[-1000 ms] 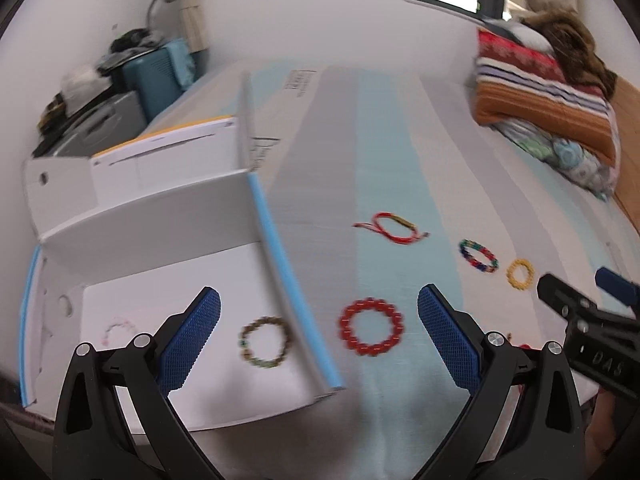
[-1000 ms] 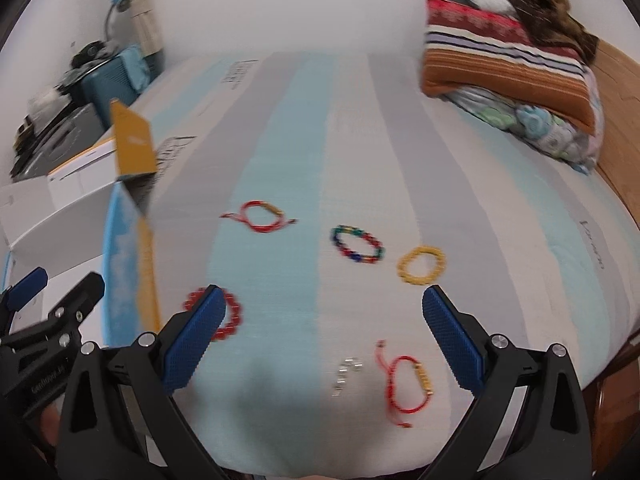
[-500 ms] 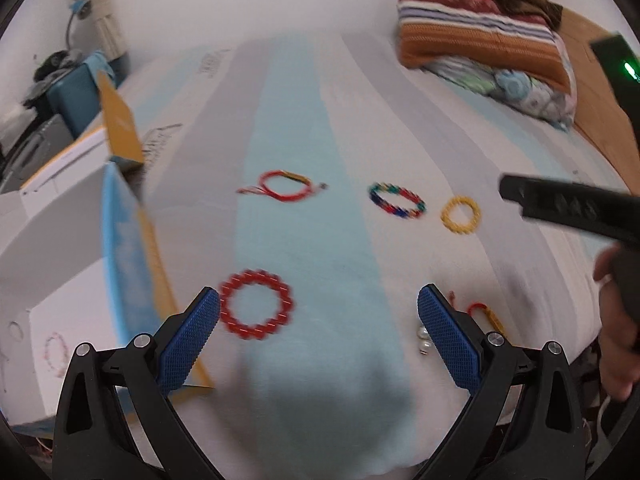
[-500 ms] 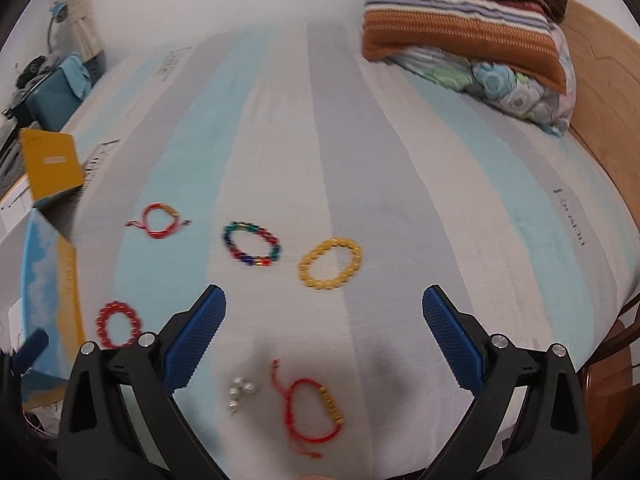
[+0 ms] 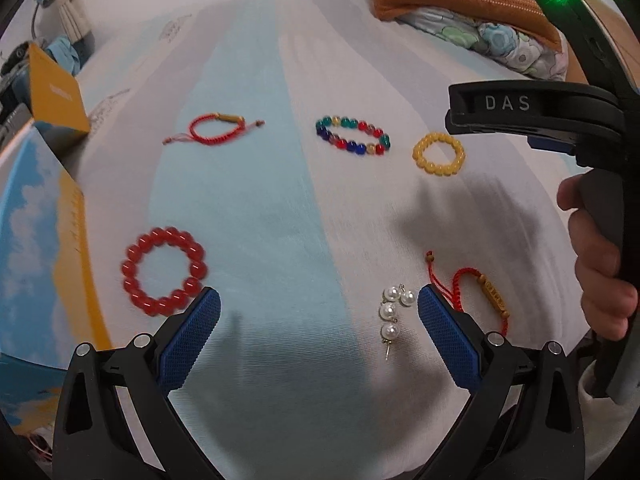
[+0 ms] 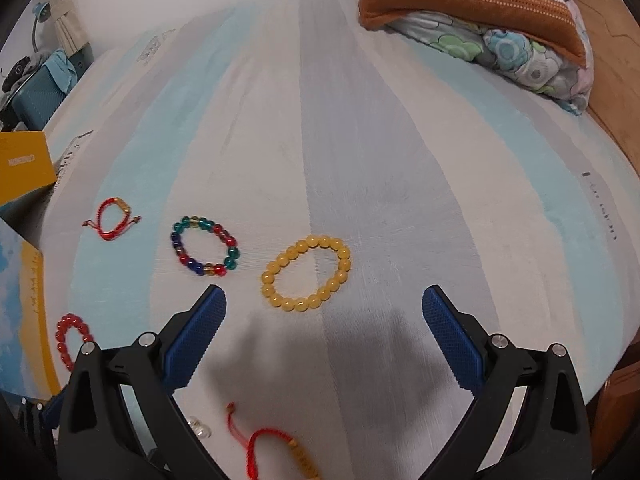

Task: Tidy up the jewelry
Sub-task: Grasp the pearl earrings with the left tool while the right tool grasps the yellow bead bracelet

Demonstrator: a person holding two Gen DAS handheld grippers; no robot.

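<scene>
Jewelry lies on a striped bedsheet. My left gripper (image 5: 318, 304) is open and empty above the sheet, between a red bead bracelet (image 5: 164, 270) and pearl earrings (image 5: 394, 308). A red cord bracelet with a gold tube (image 5: 478, 294) lies right of the pearls. Farther off are another red cord bracelet (image 5: 214, 130), a multicolour bead bracelet (image 5: 352, 136) and a yellow bead bracelet (image 5: 438, 154). My right gripper (image 6: 324, 304) is open and empty just short of the yellow bracelet (image 6: 306, 274). It also shows side-on in the left wrist view (image 5: 532, 118).
The open box with a blue-and-orange lid (image 5: 36, 232) stands at the left edge of the bed. Folded blankets and a pillow (image 6: 472, 4) lie at the far right. A wooden bed frame (image 6: 612, 80) borders the right side.
Both grippers have swung right, away from the box, and moved in closer over the jewelry. The right gripper now faces the yellow bracelet. Both stay open.
</scene>
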